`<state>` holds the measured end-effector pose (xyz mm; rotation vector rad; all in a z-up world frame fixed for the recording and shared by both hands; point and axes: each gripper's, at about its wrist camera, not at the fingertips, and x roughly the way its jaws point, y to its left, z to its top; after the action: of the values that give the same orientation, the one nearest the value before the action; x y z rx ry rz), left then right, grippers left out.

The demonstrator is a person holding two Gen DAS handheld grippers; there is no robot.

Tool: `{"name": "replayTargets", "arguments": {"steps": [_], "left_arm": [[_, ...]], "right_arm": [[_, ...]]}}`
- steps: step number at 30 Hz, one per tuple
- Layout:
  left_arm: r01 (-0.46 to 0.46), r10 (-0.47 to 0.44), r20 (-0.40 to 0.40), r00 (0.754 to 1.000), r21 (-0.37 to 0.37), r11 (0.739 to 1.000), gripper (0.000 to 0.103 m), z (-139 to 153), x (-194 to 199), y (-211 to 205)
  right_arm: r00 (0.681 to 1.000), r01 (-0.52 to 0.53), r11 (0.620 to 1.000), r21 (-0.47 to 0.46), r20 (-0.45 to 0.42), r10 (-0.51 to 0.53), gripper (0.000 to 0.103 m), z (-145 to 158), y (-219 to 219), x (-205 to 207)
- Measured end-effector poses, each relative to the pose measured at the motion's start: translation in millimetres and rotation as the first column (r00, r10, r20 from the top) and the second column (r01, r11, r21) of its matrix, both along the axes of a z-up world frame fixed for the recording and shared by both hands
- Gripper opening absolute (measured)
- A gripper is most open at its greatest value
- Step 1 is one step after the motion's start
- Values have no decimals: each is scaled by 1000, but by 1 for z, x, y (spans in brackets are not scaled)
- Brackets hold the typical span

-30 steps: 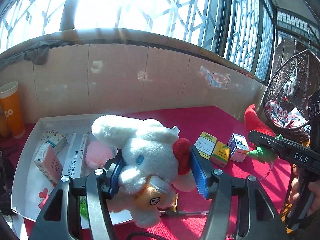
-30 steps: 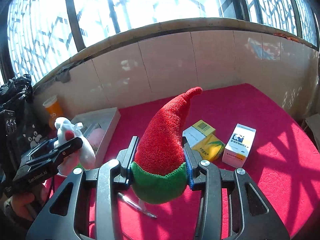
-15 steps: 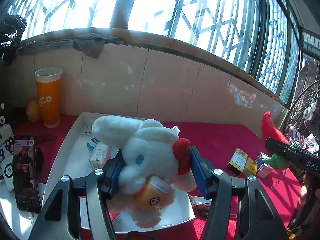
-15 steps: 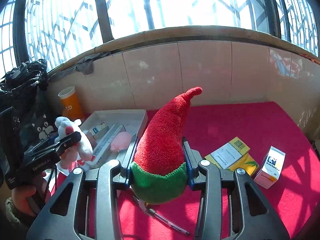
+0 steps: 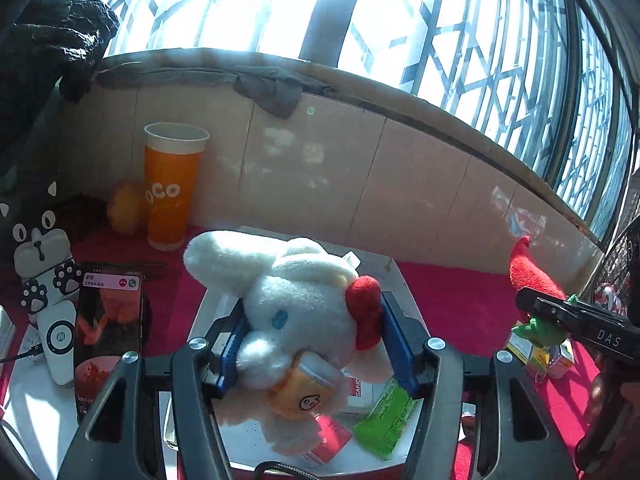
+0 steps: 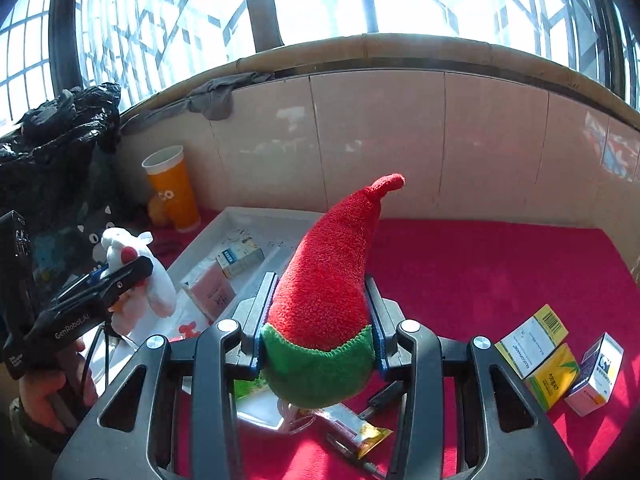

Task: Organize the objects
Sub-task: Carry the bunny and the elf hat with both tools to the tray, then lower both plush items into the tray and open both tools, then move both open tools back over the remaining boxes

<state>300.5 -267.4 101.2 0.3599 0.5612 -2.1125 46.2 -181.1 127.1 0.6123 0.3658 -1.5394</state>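
Nearest in the left wrist view, left gripper point(image 5: 314, 344) clamped on a white plush dog point(image 5: 296, 308), blue pads pressed into both sides of its head, long ear flung out to the left, red tuft against the right pad, small orange cup figure tucked under its chin. Held above a white tray point(image 5: 404, 292), with a green packet point(image 5: 384, 412) and a red-and-white packet point(image 5: 332, 438) lying in the tray below the toy. Nearest in the right wrist view, right gripper point(image 6: 318, 332) closed tight on a red plush chili point(image 6: 328, 280), gripped at the green base with the curled red tip pointing up and away. Beneath it on the red surface point(image 6: 480, 264), a pen point(image 6: 352, 454) and a gold-ended sachet point(image 6: 352, 426) just beside the tray's near corner. To the right on the cloth, three small boxes side by side: a yellow-edged white box point(image 6: 530, 340), a yellow box point(image 6: 554, 374) and a white-and-purple box point(image 6: 596, 374). Further in the tray, a pink carton point(image 6: 210, 294) and a small blue-labelled box point(image 6: 240, 256). Left of the tray, a phone point(image 5: 110, 328) with its screen lit, next to a cat-faced white gadget point(image 5: 46, 296). Beyond, by the tiled wall, a tall orange cup point(image 5: 172, 184) with a round yellow fruit point(image 5: 124, 208) touching its left side. Farthest, a grey rag point(image 5: 272, 88) draped over the sill below the latticed window.
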Motion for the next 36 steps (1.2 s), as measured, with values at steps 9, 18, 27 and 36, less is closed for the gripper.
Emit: {"name": "replayTargets", "arguments": {"steps": [9,18,27,36], "left_arm": [[-27,26,39,999,32,999,61,-17,10,-22],[-4,-4,102,995,83,996,71,-38,-11,-30],[-75,79,70,994,-52,996,103,-9,-2,-8],[66,-51,104,993,-150,986,103,19,-34,30]], "right_arm": [[997,-69,995,67,-15,70,39,-21,-65,29],[997,-77,988,131,-17,80,51,-52,-123,46],[999,-25,999,21,-32,26,87,-30,-78,38],[994,107,986,-131,32,-104,88,4,26,-15]]}}
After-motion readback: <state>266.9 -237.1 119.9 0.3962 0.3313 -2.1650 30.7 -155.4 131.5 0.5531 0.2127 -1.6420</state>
